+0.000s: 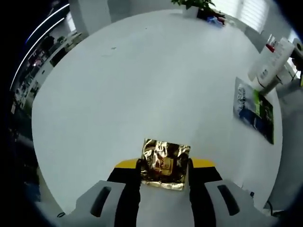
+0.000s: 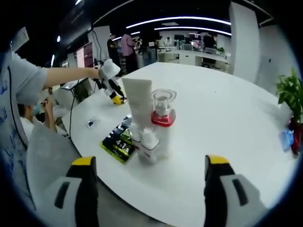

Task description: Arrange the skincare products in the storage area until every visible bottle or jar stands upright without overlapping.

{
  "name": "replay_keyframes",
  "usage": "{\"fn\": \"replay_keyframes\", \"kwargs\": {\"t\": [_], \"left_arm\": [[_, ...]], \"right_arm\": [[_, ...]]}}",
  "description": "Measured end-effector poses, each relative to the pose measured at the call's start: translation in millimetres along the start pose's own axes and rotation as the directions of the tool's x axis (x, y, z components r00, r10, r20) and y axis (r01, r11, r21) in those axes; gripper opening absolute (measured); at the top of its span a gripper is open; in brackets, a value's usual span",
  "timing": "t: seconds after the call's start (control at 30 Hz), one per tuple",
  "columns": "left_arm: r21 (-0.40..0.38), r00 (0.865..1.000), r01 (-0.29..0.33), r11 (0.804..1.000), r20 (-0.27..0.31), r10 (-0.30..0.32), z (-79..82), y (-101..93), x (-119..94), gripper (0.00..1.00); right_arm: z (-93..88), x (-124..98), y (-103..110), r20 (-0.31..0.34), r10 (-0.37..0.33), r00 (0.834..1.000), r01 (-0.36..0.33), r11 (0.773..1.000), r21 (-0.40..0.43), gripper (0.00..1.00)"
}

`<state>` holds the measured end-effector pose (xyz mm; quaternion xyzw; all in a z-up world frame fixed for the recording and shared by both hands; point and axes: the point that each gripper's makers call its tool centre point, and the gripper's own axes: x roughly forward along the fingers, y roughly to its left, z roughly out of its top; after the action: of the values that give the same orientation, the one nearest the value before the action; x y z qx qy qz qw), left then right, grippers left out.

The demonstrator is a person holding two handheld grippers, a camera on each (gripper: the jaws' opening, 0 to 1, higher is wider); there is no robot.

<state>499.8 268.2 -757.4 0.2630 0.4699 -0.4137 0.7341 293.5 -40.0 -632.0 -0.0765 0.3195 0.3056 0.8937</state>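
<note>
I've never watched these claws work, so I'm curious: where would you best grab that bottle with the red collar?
Probably the white body of the red-collared bottle, below the collar: it stands upright and its sides look straight. The clear cap on top seems narrower and might pull off. Come from the side facing the open right claw, fingers either side, minding the white tube and small jar close beside it.

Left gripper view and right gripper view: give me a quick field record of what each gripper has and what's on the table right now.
left gripper: shut on gold foil packet, low over the white table
right gripper: open, holding nothing
bottle cluster: white tube and red-collared bottle upright, close together
flat items: green-and-black pack lying flat beside the cluster
far edge: potted plant
background: people standing beyond the table
</note>
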Motion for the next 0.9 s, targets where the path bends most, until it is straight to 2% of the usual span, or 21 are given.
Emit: {"fn": "replay_keyframes", "kwargs": {"t": [0.03, 0.1, 0.17, 0.23, 0.43, 0.53, 0.7, 0.9], "left_arm": [[0.005, 1.0, 0.002, 1.0, -0.005, -0.002, -0.4, -2.2, 0, 0.37], [0.013, 1.0, 0.011, 1.0, -0.019, -0.01, -1.8, -8.4, -2, 0.26], [0.022, 1.0, 0.0, 1.0, -0.02, 0.0, -1.7, -11.8, -3, 0.26], [0.037, 0.999, 0.039, 0.999, -0.031, -0.038, -4.0, -20.9, -3, 0.26], [0.105, 0.998, 0.018, 0.994, -0.055, -0.012, -7.5, -21.9, -6, 0.26], [0.124, 0.999, 0.012, 0.992, -0.049, -0.006, -8.2, -23.3, -7, 0.3], [0.145, 0.997, 0.056, 0.988, -0.052, -0.049, -11.4, -34.2, -12, 0.42], [0.199, 0.995, 0.058, 0.978, -0.095, -0.04, -18.1, -37.4, -15, 0.4]], "right_arm": [[0.0, 0, 0, 0.0, 0.001, 1.0, -0.001, 1.0, -0.001, 0.96], [0.3, -1, 1, 0.003, 0.003, 1.0, -0.003, 1.0, -0.003, 0.95], [0.7, -1, 1, 0.006, 0.004, 1.0, -0.004, 1.0, -0.004, 0.95], [0.6, -1, 2, 0.007, 0.005, 1.0, -0.005, 1.0, -0.005, 0.95], [0.0, -2, 1, 0.009, 0.009, 1.0, -0.009, 1.0, -0.014, 0.95], [-1.5, -2, 1, 0.007, 0.01, 1.0, -0.01, 1.0, -0.012, 0.95], [-2.9, -1, 3, 0.002, 0.019, 1.0, -0.019, 1.0, -0.015, 0.95], [-2.3, 0, 6, -0.002, 0.03, 1.0, -0.03, 0.999, -0.023, 0.95]]}}
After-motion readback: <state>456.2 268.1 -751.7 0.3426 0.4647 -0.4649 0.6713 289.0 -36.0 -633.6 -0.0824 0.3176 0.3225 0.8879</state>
